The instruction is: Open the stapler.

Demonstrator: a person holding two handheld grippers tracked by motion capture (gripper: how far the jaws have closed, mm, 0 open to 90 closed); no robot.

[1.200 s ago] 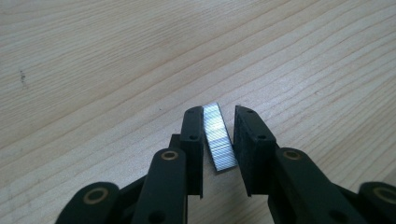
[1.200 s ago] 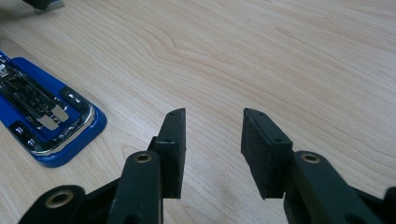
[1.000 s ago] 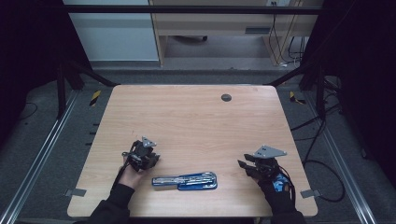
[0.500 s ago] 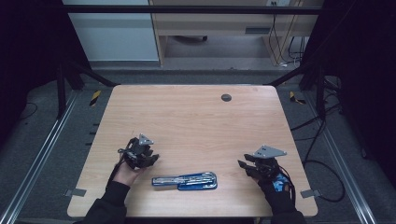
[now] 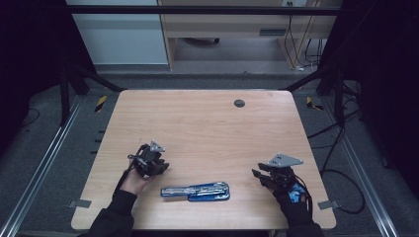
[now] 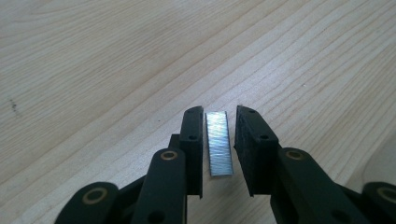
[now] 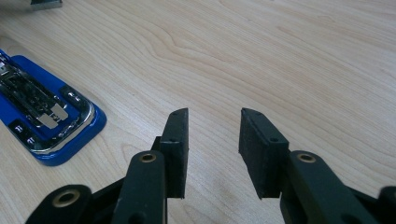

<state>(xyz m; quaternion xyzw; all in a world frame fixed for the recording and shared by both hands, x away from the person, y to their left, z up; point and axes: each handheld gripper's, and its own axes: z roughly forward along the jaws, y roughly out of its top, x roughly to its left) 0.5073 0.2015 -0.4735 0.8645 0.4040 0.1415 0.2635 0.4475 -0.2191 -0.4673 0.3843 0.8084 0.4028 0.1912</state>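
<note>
A short silver strip of staples lies on the wooden table between the jaws of my left gripper. The jaws stand close on either side of it, with a thin gap showing at the right jaw. In the high view my left gripper sits low at the table's front left. A blue and chrome stapler, opened flat, lies near the front edge between the two hands. My right gripper rests at the front right, open and holding nothing. Its own view has the right gripper over bare wood, with the stapler to its left.
A round dark grommet sits near the table's far edge. Metal frame rails run along both sides of the table, and cables trail on the floor at the right. Bare wood stretches across the middle and back of the table.
My left gripper has shifted slightly left and away from the stapler. The right gripper and the stapler have stayed put.
</note>
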